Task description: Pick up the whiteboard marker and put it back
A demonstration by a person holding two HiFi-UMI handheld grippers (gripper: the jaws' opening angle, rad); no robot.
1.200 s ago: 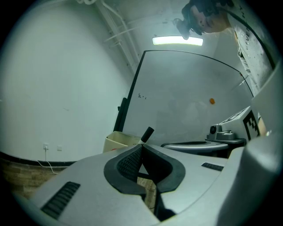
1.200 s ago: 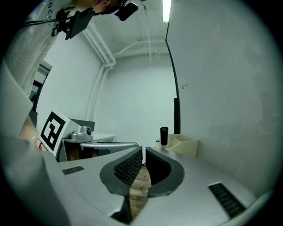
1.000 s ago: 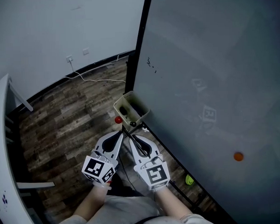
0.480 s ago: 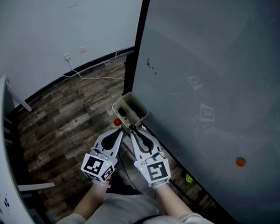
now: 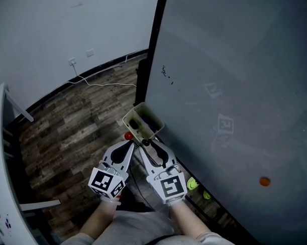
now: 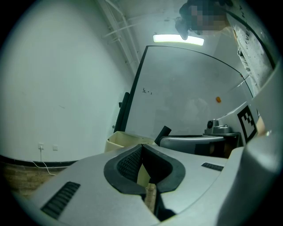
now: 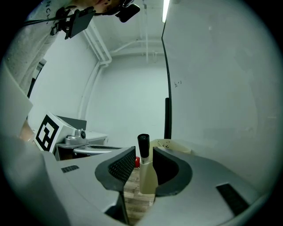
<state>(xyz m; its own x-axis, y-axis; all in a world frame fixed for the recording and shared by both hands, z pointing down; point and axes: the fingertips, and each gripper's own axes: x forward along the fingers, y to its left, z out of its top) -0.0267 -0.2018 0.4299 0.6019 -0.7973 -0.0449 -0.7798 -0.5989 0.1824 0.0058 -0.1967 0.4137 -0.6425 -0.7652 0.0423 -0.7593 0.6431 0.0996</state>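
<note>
Marker count is one: the cream-barrelled, black-capped whiteboard marker [image 7: 145, 167] stands lengthwise between the jaws of the right gripper [image 5: 146, 145]. They pinch its barrel, and only the cap pokes past the tips. It leans on one pad, with a sliver of floor showing beside the other. It is in the air just short of the single beige open-topped plastic tray [image 5: 133, 109]. That tray hangs at the lower edge of the large grey whiteboard [image 5: 232, 66].

Of the two grippers, the left gripper [image 6: 141, 146] has its jaws pressed together at the tips with nothing between them. It sits just beside the right one. Each carries one cube with black-and-white square markers, and these patterns hold no letters.

One small red round thing [image 5: 128, 137] sits beside the tray, half hidden by the left gripper's tips. Something dark lies inside the tray, too dim to identify. One orange round dot [image 5: 265, 181] sits on the board. Two yellow-green blobs [image 5: 192, 183] show below the board's edge, unclear in shape.

A few small black scribbles [image 5: 165, 71] mark the board near its dark frame, too tiny to read. Two white wall plates [image 5: 71, 62] sit above the skirting. One thin white cable [image 5: 102, 85] trails across the dark plank floor [image 5: 68, 127]. The person's forearms are cut off by the lower edge of the head view.
</note>
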